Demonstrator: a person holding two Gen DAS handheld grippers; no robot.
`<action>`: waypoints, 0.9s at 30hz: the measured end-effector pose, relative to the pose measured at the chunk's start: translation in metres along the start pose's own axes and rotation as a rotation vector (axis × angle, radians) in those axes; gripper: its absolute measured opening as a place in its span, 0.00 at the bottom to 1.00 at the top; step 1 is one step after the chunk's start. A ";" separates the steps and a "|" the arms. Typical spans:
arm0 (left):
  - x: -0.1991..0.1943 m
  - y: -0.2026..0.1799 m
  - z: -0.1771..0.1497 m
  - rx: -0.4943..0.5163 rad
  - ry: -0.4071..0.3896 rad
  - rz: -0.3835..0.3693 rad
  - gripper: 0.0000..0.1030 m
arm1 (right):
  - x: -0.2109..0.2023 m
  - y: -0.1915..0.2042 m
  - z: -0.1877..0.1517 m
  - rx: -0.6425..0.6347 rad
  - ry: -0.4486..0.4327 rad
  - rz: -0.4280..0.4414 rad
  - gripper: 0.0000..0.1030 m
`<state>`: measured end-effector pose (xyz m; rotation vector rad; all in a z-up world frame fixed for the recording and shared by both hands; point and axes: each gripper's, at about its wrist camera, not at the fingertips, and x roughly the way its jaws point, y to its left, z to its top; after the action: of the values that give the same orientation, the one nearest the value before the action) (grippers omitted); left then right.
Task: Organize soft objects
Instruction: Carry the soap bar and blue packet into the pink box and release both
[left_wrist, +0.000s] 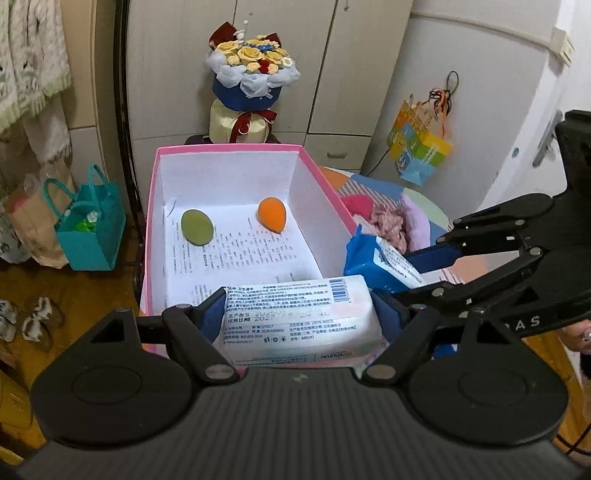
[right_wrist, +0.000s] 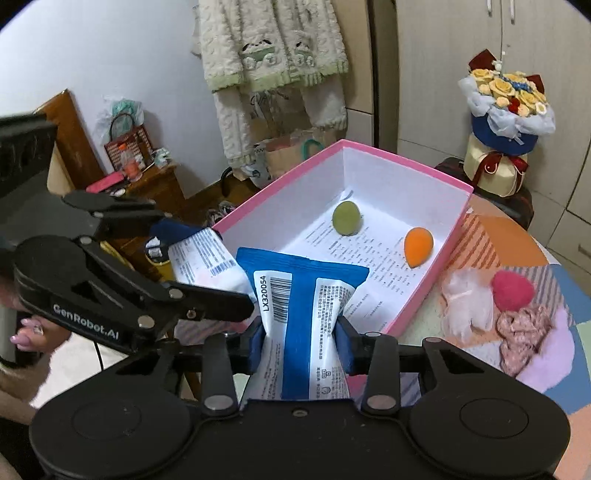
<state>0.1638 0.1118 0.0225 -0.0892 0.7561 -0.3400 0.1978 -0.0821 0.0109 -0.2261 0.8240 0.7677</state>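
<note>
A pink box (left_wrist: 226, 149) with white walls holds a green sponge (left_wrist: 197, 226) and an orange sponge (left_wrist: 272, 215) on a printed sheet. My left gripper (left_wrist: 301, 314) is shut on a white soft pack (left_wrist: 299, 325) over the box's near edge. My right gripper (right_wrist: 301, 341) is shut on a blue and white soft pack (right_wrist: 303, 317) beside the box's near corner; it also shows in the left wrist view (left_wrist: 380, 264). The box (right_wrist: 406, 158), green sponge (right_wrist: 346, 218) and orange sponge (right_wrist: 417, 246) show in the right wrist view, with the white pack (right_wrist: 207, 262) at left.
On the patchwork tablecloth (right_wrist: 517, 251) right of the box lie a pink puff (right_wrist: 512, 290), a white mesh item (right_wrist: 466, 302) and a pink scrunchie (right_wrist: 521, 328). A bouquet (left_wrist: 251, 66) stands behind the box. A teal bag (left_wrist: 92, 229) sits on the floor at left.
</note>
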 end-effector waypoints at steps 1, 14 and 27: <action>0.002 0.002 0.003 -0.004 -0.001 -0.010 0.77 | 0.002 -0.003 0.004 0.000 -0.002 -0.003 0.43; 0.033 0.032 0.037 -0.027 -0.022 0.007 0.77 | 0.046 -0.037 0.057 0.087 0.024 0.040 0.43; 0.095 0.023 0.042 0.142 0.104 0.148 0.77 | 0.119 -0.050 0.094 0.017 0.120 -0.051 0.43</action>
<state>0.2628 0.1004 -0.0143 0.1188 0.8346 -0.2578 0.3383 -0.0116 -0.0179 -0.2795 0.9343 0.7040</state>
